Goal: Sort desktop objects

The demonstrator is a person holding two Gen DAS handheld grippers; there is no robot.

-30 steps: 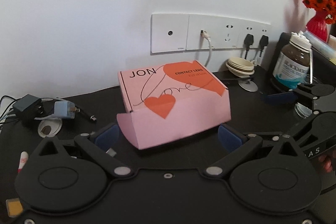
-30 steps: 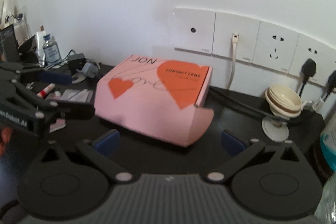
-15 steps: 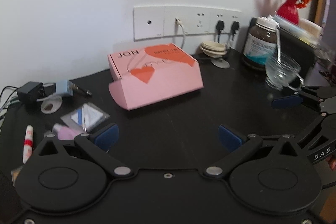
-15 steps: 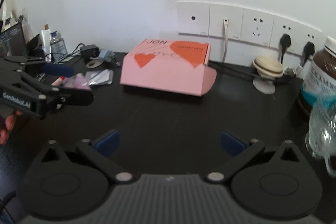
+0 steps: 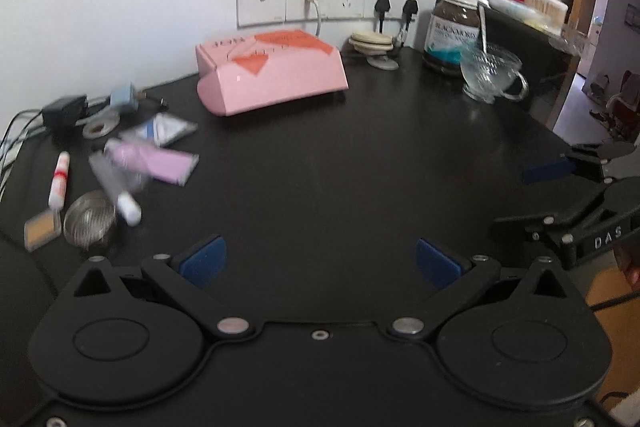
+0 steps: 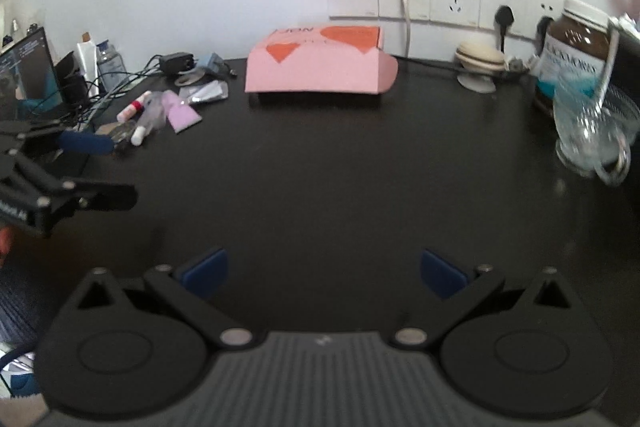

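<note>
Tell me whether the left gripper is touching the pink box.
Apart. In the left wrist view, bare black table separates the open left gripper from the pink box near the wall.

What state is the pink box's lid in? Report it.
Shut. The pink box has its lid lying flat on top, with the front flap folded down over the front face; no gap shows in either view.

We cannot read the blurred lettering on the pink box (image 5: 272, 75); the small tubes (image 5: 116, 183) at left smear together.
</note>
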